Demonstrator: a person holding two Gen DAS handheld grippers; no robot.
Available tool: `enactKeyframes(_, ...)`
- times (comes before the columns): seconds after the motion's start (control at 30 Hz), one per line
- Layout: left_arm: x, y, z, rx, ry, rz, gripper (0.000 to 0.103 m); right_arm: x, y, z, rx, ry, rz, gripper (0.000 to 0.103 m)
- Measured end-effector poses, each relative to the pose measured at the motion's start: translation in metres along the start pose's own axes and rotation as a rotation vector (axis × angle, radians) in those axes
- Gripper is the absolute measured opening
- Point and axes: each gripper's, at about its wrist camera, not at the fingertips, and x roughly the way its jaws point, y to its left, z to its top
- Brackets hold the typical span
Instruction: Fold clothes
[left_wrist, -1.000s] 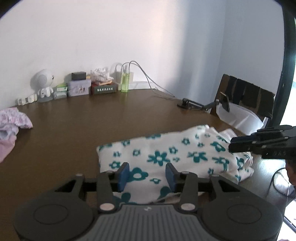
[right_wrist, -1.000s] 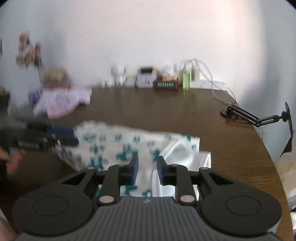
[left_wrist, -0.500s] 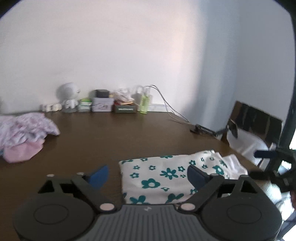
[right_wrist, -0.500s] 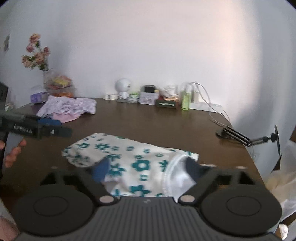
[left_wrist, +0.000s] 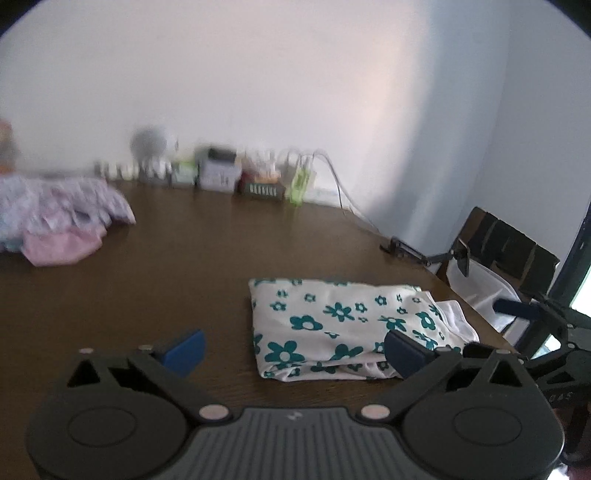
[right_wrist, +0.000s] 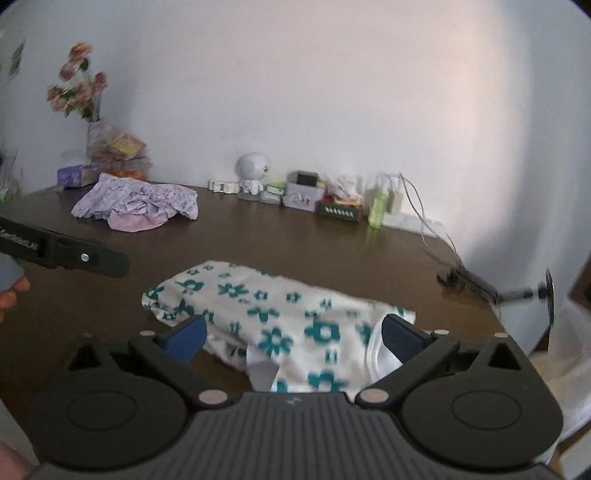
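Your left gripper stands wide and holds nothing. At your 10 o'clock a heap of purple and pink clothes lies loose on the table; that is left to fold. At 12 o'clock the floral garment lies folded into a flat oblong, its white lining showing at 3 o'clock. Your right gripper stands wide above it, holding nothing. The box labels at the wall are too blurred to read.

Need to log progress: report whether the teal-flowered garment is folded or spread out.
Folded. The flowered garment lies as a compact rectangle with stacked layers showing along its near edge; both grippers hang open, off it.
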Motion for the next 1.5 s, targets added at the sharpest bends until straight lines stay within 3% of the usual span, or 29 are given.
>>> enactKeyframes(0.1,0.023,0.014,0.019,-0.098,0.061,0.008,0.096,0.022,-0.005,0.02,-0.079,0.019,0.018,0.101)
enactKeyframes(0.17,0.036,0.019,0.029,-0.113,0.097,0.02,0.095,0.037,-0.011,0.029,-0.083,0.043,0.095,0.09)
enactKeyframes(0.23,0.048,0.024,0.035,-0.141,0.137,0.02,0.084,0.051,-0.017,0.033,-0.067,0.074,0.16,0.079)
enactKeyframes(0.3,0.059,0.029,0.039,-0.171,0.175,0.017,0.074,0.063,-0.023,0.033,-0.058,0.106,0.16,0.066)
enactKeyframes(0.37,0.068,0.032,0.039,-0.188,0.198,0.012,0.069,0.073,-0.031,0.028,-0.029,0.135,0.171,0.038)
enactKeyframes(0.43,0.076,0.036,0.038,-0.211,0.219,0.006,0.069,0.081,-0.04,0.022,0.005,0.163,0.187,0.03)
enactKeyframes(0.67,0.092,0.038,0.04,-0.231,0.234,-0.033,0.067,0.093,-0.052,0.0,0.061,0.177,0.228,0.026)
enactKeyframes(0.73,0.097,0.036,0.04,-0.231,0.244,-0.053,0.05,0.096,-0.057,-0.005,0.088,0.177,0.244,0.026)
enactKeyframes(0.87,0.1,0.035,0.04,-0.238,0.238,-0.058,0.047,0.099,-0.067,-0.012,0.143,0.171,0.28,0.026)
enactKeyframes(1.03,0.102,0.043,0.042,-0.286,0.235,-0.075,0.026,0.101,-0.075,-0.017,0.17,0.165,0.306,0.026)
enactKeyframes(1.1,0.099,0.043,0.044,-0.296,0.221,-0.089,0.022,0.101,-0.074,-0.017,0.168,0.164,0.306,0.026)
enactKeyframes(1.33,0.084,0.029,0.053,-0.257,0.158,-0.134,0.019,0.101,-0.07,-0.018,0.148,0.16,0.296,0.026)
enactKeyframes(1.5,0.09,0.035,0.044,-0.269,0.184,-0.09,0.03,0.095,-0.071,-0.014,0.146,0.14,0.295,0.026)
